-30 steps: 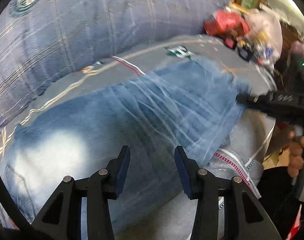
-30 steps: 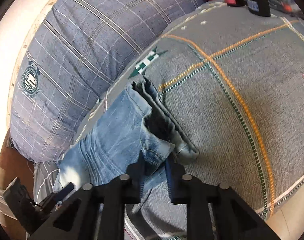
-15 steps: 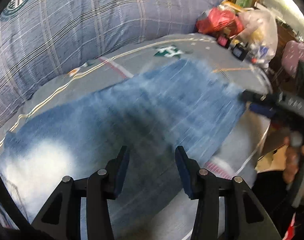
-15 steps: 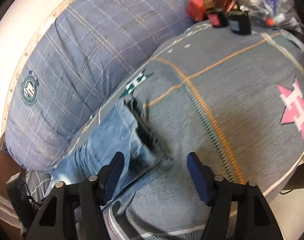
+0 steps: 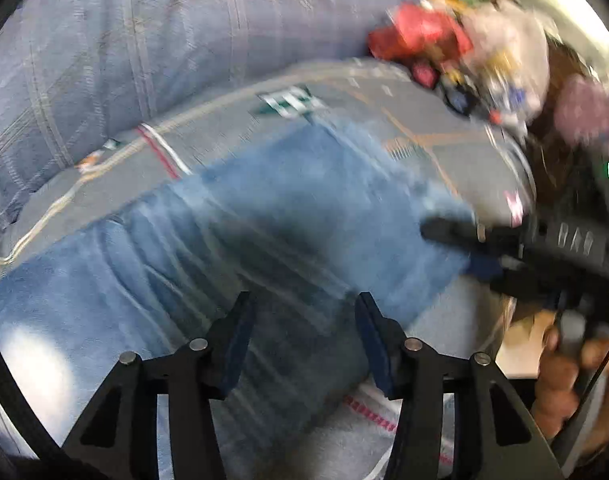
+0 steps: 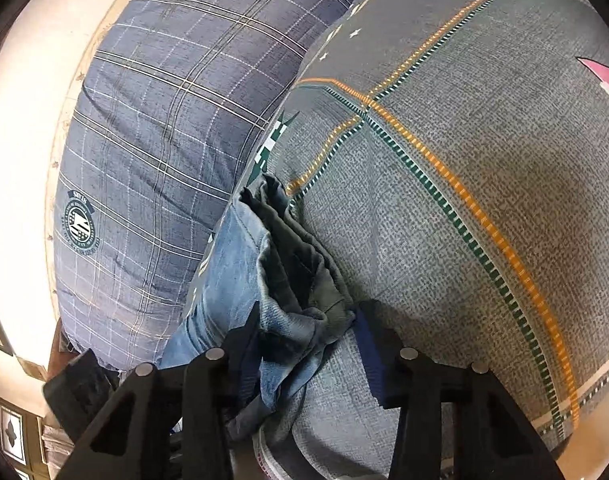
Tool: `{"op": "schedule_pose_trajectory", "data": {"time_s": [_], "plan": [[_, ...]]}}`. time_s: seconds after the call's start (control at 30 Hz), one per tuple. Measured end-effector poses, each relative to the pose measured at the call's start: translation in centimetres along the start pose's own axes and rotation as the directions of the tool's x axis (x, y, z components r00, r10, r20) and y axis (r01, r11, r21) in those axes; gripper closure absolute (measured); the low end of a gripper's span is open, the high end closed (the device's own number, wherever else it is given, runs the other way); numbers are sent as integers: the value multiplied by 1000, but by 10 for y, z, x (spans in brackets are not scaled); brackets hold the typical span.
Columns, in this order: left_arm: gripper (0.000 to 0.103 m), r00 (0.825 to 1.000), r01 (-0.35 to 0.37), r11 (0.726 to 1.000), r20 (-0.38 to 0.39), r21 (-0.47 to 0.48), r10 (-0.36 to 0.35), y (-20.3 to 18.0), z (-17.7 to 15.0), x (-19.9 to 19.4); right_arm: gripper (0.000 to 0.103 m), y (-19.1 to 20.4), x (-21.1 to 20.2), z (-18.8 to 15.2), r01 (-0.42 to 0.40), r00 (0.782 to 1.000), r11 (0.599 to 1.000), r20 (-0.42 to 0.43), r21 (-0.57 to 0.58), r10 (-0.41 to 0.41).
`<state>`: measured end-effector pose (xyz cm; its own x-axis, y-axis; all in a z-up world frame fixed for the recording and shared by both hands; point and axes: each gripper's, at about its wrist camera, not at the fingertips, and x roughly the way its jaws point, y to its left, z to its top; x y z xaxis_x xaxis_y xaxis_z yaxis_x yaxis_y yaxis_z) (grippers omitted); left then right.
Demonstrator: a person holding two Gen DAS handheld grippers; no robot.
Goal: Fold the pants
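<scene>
Faded blue jeans [image 5: 232, 248] lie flat across the grey bed cover [image 5: 232, 136], their leg ends at the right. My left gripper [image 5: 302, 340] is open and empty just above the middle of the jeans. My right gripper [image 6: 308, 352] is open, its jaws standing on either side of the bunched leg cuffs [image 6: 300, 280] at the bed's near edge. The right gripper also shows in the left wrist view [image 5: 456, 248] at the cuffs, held by a hand. The left wrist view is blurred.
A large blue plaid pillow [image 6: 164, 128] lies behind the jeans. A pile of red and white bags and small items [image 5: 456, 52] sits at the bed's far corner. The grey cover [image 6: 464, 200] stretches to the right with orange and green stripes.
My right gripper let go of the leg cuffs and opened, then moved back in around them. My left gripper stayed open over the jeans, shifting slightly.
</scene>
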<state>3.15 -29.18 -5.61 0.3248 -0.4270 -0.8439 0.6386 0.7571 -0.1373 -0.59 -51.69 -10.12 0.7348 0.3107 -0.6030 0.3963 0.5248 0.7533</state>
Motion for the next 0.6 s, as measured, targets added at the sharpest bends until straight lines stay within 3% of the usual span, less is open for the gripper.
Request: {"op": "schedule_pose_trajectory", "data": {"time_s": [0.1,0.17,0.2,0.33,0.43,0.6], "plan": [[50,1000,-3,998,31,-68,5,14,6,-3,60,7,-4,-3,35,999,998,27,-55,-34],[50,1000,-7,995,-30,-101,4,23,9,16,60,15,-2,-5,54,998,994,28,-98,-52],[50,998,-25,996,-54,-84,20,22,9,26,60,18,2,-5,65,998,991,21,-119,-63],[44,996,-86,996,-20,16,86,3,12,28,63,25,11,-6,89,996,983,0,-159,-90],[44,999,37,996,-23,-85,-39,23,12,13,68,36,9,-9,130,991,965,36,-228,-125],[45,1000,-13,969,-27,-245,7,89,-5,-10,69,67,0,-18,180,982,911,119,-370,-145]]}}
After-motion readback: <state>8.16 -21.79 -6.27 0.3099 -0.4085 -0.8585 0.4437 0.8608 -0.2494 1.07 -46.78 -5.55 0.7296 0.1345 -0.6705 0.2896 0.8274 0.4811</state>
